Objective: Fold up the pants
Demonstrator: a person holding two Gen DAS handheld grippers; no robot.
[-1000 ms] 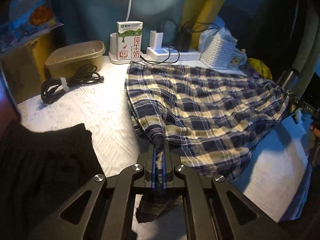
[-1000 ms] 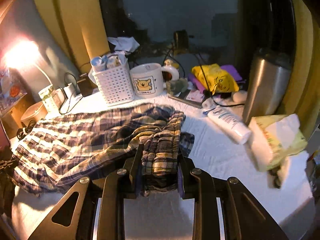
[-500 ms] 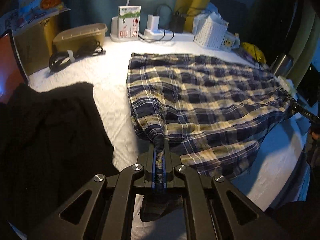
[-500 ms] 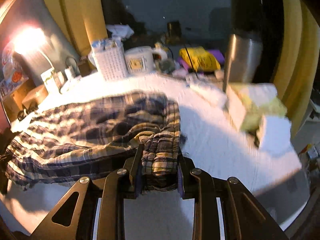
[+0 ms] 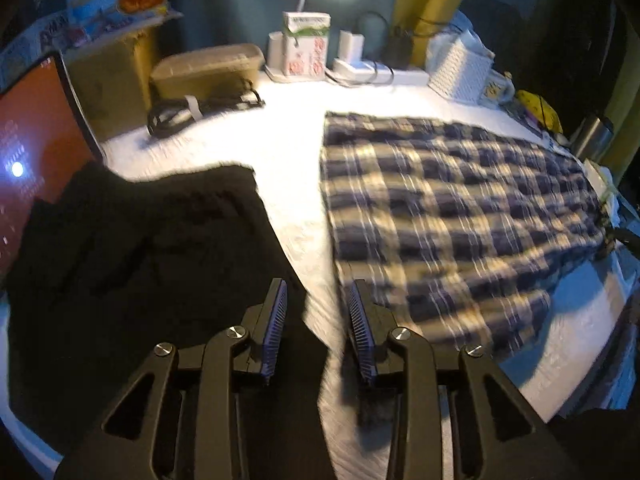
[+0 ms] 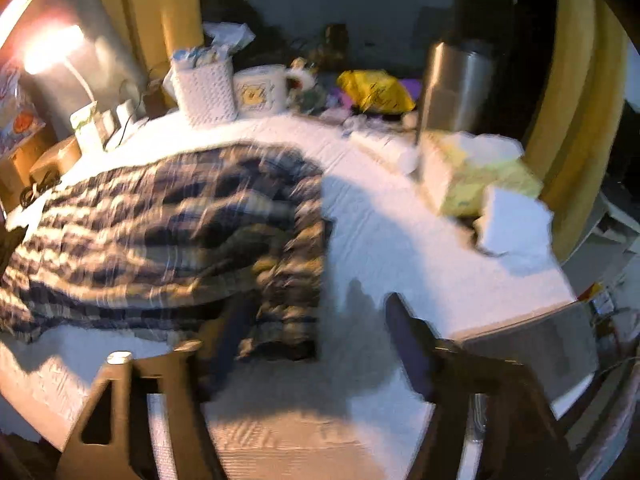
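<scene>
Left gripper [image 5: 316, 312]: jaws spread wide, nothing between them, blue ribbed pads [image 5: 276, 320] facing each other; poised above the white bed cover [image 5: 288, 148], over the strip between two garments.
Right gripper [image 6: 312, 328]: jaws apart and holding nothing, badly blurred; left finger sits at the near corner of the plaid cloth, though contact cannot be judged through the blur.
Plaid pants [image 5: 452, 208]: blue, black and cream check, spread fairly flat across the right half of the cover in the left wrist view; waist end toward the right gripper, bunched and rumpled there [image 6: 288, 264].
Black garment [image 5: 140, 264]: dark heap on the left side of the cover, just beside the left gripper's left finger, apart from the plaid pants.
Bed cover: white, textured, a bare strip showing between the two garments.
Far edge, left wrist view: coiled black cable [image 5: 200, 108] in front of a lidded tan container [image 5: 208, 68]; milk carton [image 5: 306, 50] upright beside white chargers on a power strip [image 5: 380, 74]; white woven basket [image 5: 460, 72] further right.
Left margin: lit reddish screen [image 5: 36, 176], printed snack bags [image 5: 108, 4] above it.
Far edge, right wrist view: same basket [image 6: 206, 88] next to a white mug with a bear print [image 6: 260, 90]; yellow packet [image 6: 376, 88] behind; steel flask [image 6: 456, 88] standing upright.
Right side of cover: pale yellow-and-white packages [image 6: 488, 184] near the flask.
Lighting: bright lamp glare [image 6: 52, 48] at upper left of the right wrist view.
</scene>
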